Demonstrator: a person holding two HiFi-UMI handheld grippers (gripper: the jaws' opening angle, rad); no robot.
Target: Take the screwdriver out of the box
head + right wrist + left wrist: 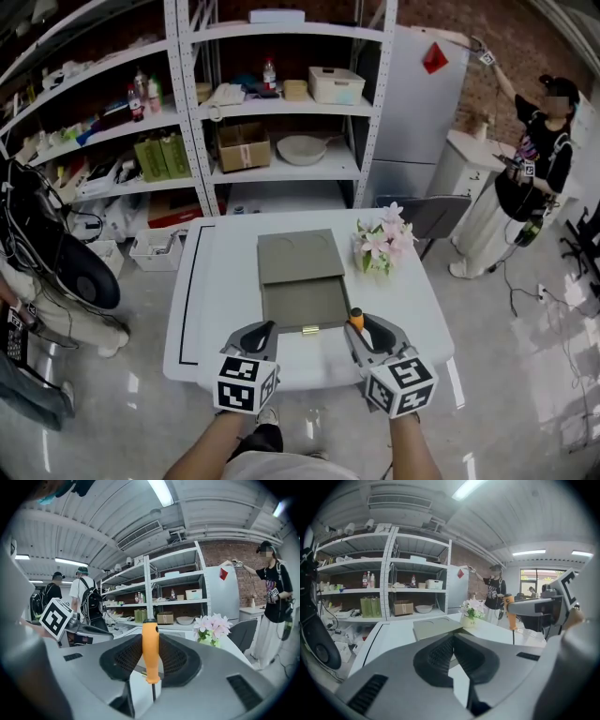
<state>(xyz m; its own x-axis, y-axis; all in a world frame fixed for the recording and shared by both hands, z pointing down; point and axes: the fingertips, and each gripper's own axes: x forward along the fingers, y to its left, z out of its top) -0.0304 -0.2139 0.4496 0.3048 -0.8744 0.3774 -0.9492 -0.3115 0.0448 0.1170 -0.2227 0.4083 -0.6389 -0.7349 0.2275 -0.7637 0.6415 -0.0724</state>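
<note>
Screwdriver [150, 651]: orange handle, thin dark shaft

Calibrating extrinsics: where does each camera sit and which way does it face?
Head view: on the person's head, looking down at table and box; shows forearms, left claw, right claw.
Left gripper view: rides the left claw, faces the shelves; shows its shut jaws.
Right gripper view: rides the right claw, faces shelves; shows jaws gripping the screwdriver.
Shared: flowers in all three.

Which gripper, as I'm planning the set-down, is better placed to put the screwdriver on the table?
Right: the right gripper holds the screwdriver upright between its fingers; the left gripper is shut and empty.
</note>
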